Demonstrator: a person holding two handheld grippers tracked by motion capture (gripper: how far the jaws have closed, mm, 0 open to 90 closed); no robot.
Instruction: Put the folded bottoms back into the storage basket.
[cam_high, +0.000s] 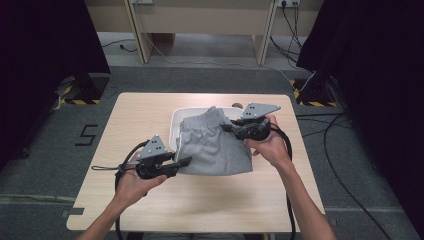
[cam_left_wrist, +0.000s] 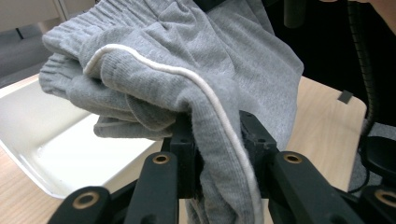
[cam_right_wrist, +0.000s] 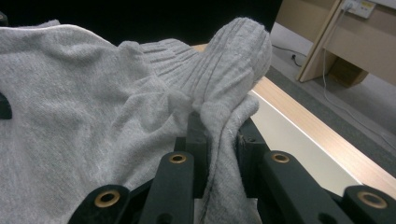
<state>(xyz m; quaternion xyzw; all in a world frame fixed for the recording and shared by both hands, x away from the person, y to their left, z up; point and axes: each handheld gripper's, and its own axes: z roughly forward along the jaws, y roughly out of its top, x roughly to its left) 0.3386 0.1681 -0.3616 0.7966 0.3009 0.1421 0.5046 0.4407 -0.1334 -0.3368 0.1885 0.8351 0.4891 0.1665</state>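
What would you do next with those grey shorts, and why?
Probably carry them a little further over the white tray and lower them in. Both tongs, left and right, are clamped on the folded grey shorts, which hang half over the tray and half over the table.

Left claw (cam_high: 187, 160), right claw (cam_high: 226, 127): both clamped, seemingly raised.

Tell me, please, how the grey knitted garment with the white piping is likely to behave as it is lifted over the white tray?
The grey knitted garment will probably stay floppy: it drapes in folds between the left gripper and the right gripper. It seems light, since small pinches hold it. Its hanging edge may drag over the white tray.
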